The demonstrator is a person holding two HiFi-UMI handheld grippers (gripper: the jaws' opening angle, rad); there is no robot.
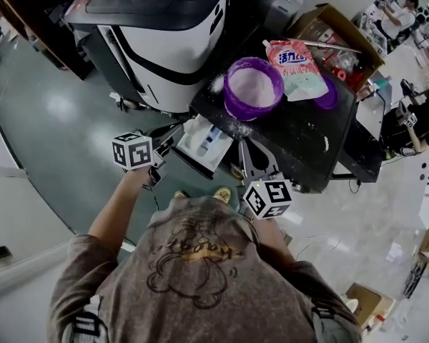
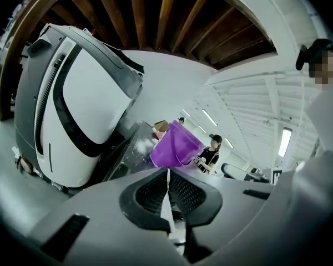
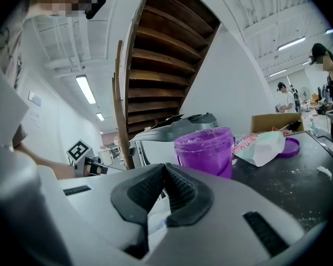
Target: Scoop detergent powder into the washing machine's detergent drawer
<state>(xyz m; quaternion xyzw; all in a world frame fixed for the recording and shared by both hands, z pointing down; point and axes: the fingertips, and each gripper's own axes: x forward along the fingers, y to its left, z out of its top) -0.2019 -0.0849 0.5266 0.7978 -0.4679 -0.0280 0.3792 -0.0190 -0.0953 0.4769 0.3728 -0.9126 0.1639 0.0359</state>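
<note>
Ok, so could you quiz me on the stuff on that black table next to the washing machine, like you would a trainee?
1. Pick one: what colour is the tub that holds the white powder? A green, B purple, C red.
2. True or false: the tub is closed with its lid.
3. Fill the gap: in the head view, the detergent bag lies on the black table to the ___ of the tub.

Key
1. B.
2. False. The tub stands open, and a purple lid lies on the table on the far side of the bag.
3. Right.
</note>
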